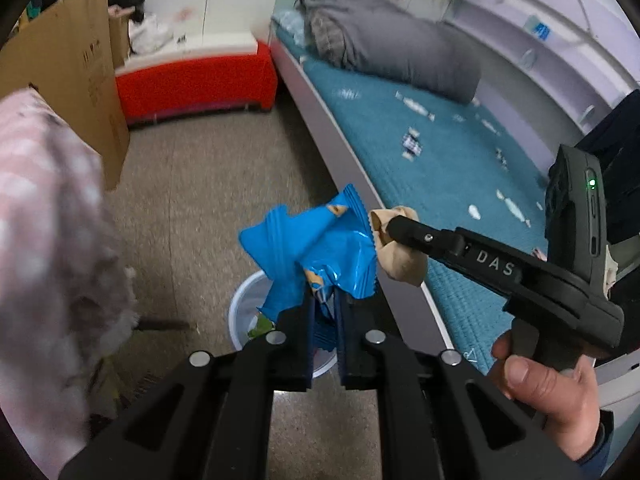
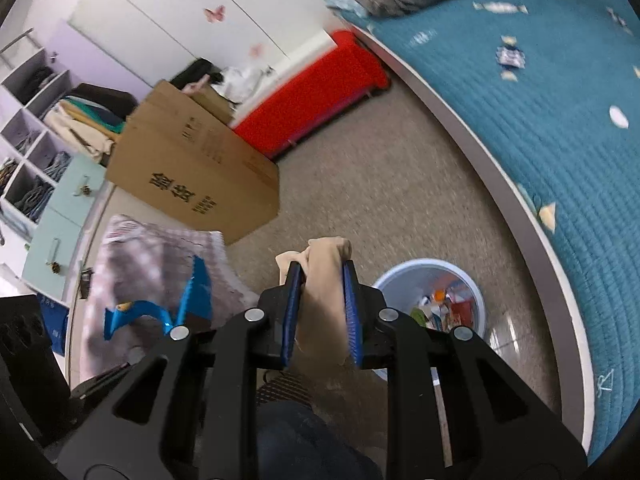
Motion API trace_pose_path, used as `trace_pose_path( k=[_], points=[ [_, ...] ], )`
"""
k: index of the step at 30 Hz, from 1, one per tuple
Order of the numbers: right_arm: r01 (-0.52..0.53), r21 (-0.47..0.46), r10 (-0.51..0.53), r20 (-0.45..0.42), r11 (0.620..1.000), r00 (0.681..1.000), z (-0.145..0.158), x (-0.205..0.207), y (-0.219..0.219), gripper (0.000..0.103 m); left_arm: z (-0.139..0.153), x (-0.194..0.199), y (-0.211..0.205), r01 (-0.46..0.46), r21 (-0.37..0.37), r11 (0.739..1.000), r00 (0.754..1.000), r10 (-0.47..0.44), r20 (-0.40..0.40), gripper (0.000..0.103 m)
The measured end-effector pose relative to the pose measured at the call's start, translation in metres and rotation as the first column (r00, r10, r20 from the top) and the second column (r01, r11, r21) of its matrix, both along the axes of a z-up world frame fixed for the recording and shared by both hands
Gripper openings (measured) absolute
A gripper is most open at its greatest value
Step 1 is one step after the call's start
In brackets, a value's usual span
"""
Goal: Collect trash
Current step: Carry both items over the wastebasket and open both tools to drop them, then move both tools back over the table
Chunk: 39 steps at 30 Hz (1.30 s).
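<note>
The wrapper is bright blue, glossy and crumpled, with serrated edges and small tan print. It is clamped between the closed jaws of the left claw; most of it fans out above and ahead of the fingertips, over the bin. The wad is beige, soft and creased. The right claw is clamped on it, jaws held slightly apart by its bulk; it protrudes beyond the tips. The bin is white, round, partly filled with mixed litter, on the floor beside the bed.
</note>
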State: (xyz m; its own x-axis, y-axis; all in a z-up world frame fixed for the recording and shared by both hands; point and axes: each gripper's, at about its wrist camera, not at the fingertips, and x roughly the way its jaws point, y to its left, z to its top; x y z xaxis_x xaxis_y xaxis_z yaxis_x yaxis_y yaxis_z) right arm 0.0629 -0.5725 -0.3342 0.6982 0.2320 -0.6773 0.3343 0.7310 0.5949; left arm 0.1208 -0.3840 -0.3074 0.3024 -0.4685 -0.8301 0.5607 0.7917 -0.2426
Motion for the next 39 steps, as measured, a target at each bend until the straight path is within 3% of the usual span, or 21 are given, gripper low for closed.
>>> trace_pose_path(
  k=[8,11,12,13,14,16,19,21,29,39],
  points=[
    [0.014,0.046,-0.009,-0.100,0.999,0.995,-0.052,0.024,-0.010,0.022,-0.064,0.027,-0.015,-0.029,0.069,0.997,0.992,0.037,-0.117,0.010],
    [0.027,0.059,-0.019,-0.136,0.998,0.991,-0.066,0.030,-0.013,0.024,-0.079,0.035,-0.017,-0.023,0.084,0.996,0.987,0.036,-0.154,0.025],
    [0.035,0.070,-0.024,-0.147,0.997,0.989,-0.071,0.031,-0.014,0.028,-0.082,0.037,-0.018,-0.025,0.090,0.996,0.987,0.040,-0.159,0.042],
    [0.050,0.094,-0.034,-0.156,0.994,0.987,-0.078,0.030,-0.017,0.045,-0.083,0.038,-0.018,-0.030,0.098,0.995,0.987,0.045,-0.155,0.054],
    [0.063,0.109,-0.045,-0.159,0.992,0.986,-0.081,0.029,-0.019,0.068,-0.083,0.039,-0.017,-0.033,0.102,0.994,0.988,0.048,-0.146,0.059],
    [0.095,0.142,-0.071,-0.162,0.985,0.984,-0.087,0.024,-0.023,0.074,-0.083,0.041,-0.016,-0.047,0.111,0.993,0.989,0.062,-0.133,0.075],
    [0.130,0.165,-0.099,-0.181,0.978,0.978,-0.096,0.017,-0.028,0.091,-0.083,0.043,-0.015,-0.065,0.122,0.990,0.987,0.082,-0.136,0.079],
    [0.163,0.182,-0.131,-0.178,0.970,0.975,-0.097,0.011,-0.033,0.094,-0.084,0.044,-0.014,-0.078,0.131,0.988,0.985,0.097,-0.145,0.081],
    [0.220,0.139,-0.198,-0.154,0.966,0.968,-0.067,-0.011,-0.040,0.097,-0.060,0.033,-0.011,-0.106,0.104,0.989,0.986,0.118,-0.120,0.085],
    [0.225,0.065,-0.225,0.003,0.972,0.974,0.021,-0.031,-0.024,0.097,0.024,0.000,0.005,-0.088,-0.012,0.996,0.996,0.088,-0.005,0.086]
  ],
)
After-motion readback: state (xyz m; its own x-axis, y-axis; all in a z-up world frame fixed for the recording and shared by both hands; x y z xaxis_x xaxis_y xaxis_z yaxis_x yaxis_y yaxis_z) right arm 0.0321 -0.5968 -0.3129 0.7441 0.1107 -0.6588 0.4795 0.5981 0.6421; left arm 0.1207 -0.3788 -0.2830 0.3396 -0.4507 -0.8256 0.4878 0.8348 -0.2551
